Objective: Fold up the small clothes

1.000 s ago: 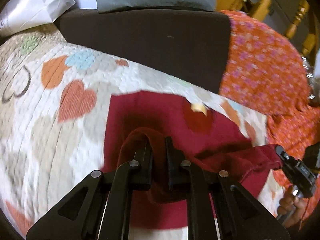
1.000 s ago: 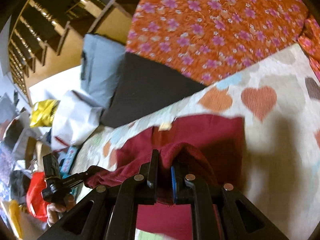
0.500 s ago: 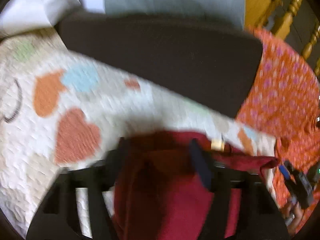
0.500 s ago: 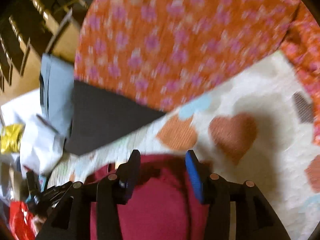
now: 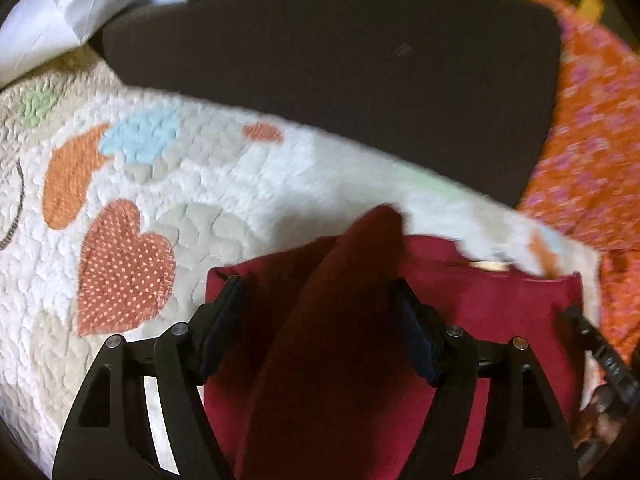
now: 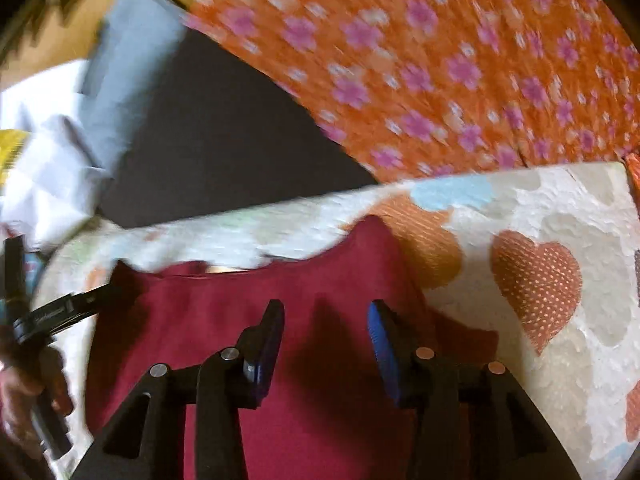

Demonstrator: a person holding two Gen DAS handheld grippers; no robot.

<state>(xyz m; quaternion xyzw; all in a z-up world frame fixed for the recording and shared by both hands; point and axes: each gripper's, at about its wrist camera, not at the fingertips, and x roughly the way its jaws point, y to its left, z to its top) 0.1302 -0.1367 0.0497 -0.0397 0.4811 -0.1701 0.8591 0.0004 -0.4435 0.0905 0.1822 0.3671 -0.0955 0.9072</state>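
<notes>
Both the left tongs point(image 5: 318, 328) and right tongs point(image 6: 326, 344) gape, released, over the maroon garment point(image 6: 224, 320) lying on the heart quilt point(image 6: 560, 208). A raised fold between the left tongs' fingers may spring back, spoiling the fold.

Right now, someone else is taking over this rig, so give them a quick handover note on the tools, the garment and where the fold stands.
Left tool: open, fingers either side of a raised ridge of the red garment, gripping nothing.
Right tool: open, over the garment, holding nothing.
Garment: on the heart quilt, one layer laid over itself, far edge uneven with a peak sticking up.
Done: one fold looks laid and let go.
Left: flatten the ridge and peak, square the edges, probably fold again.
</notes>
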